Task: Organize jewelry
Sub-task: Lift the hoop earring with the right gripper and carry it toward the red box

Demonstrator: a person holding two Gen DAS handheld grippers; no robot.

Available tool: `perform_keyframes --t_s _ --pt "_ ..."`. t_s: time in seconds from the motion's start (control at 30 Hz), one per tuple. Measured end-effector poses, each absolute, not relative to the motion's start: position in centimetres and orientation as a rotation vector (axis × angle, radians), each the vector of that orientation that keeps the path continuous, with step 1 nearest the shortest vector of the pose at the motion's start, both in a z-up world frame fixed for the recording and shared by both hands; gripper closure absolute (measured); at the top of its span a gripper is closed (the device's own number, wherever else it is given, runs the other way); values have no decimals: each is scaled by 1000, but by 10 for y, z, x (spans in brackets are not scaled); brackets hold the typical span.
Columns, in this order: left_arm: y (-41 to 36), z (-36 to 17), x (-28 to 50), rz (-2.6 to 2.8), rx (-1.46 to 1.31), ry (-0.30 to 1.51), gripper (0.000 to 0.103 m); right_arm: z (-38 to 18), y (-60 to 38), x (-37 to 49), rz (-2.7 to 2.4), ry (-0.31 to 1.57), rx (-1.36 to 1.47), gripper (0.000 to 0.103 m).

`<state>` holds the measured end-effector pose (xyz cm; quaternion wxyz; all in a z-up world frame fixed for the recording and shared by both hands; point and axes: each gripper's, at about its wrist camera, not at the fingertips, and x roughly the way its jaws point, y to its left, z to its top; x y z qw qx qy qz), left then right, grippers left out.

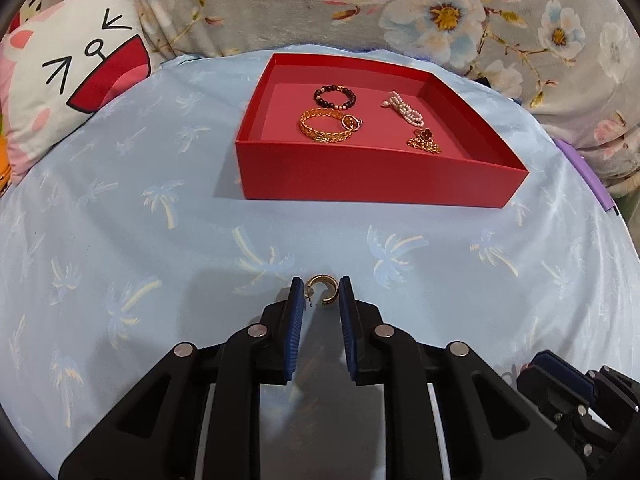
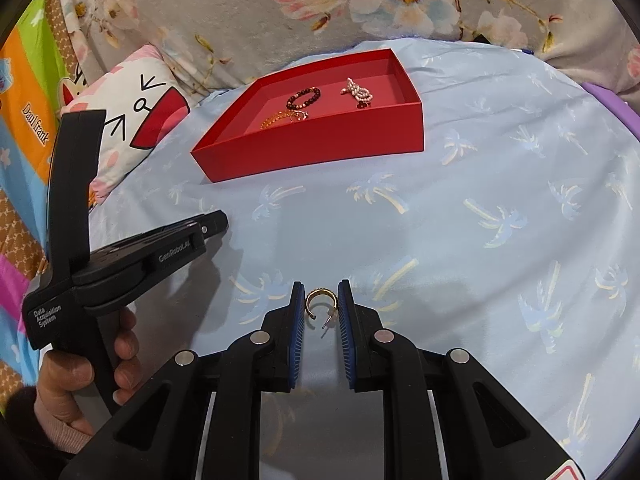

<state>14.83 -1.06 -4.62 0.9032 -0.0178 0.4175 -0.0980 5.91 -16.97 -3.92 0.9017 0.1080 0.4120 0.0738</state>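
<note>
A gold hoop earring (image 1: 322,292) sits between the blue pads of my left gripper (image 1: 321,294), which is shut on it above the blue cloth. A second gold hoop earring (image 2: 321,302) with its post showing sits between the pads of my right gripper (image 2: 320,300), which is shut on it. The red box (image 1: 376,176) ahead holds a dark bead bracelet (image 1: 335,96), a gold bangle (image 1: 323,129), a ring (image 1: 352,123), a pearl piece (image 1: 404,109) and a gold flower earring (image 1: 425,141). The box also shows in the right wrist view (image 2: 312,152).
A blue palm-print cloth (image 1: 160,240) covers the surface. A cat-face pillow (image 1: 68,80) lies at the left and a floral blanket (image 1: 440,8) behind. The left gripper's body and the hand (image 2: 80,264) stand at the left of the right wrist view.
</note>
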Motion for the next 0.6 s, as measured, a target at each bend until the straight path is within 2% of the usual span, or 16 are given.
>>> perform_keyframes --t_s 0.6 --pt "-1 -4 96 -220 -56 853 86 -8 -166 42 185 788 219 87"
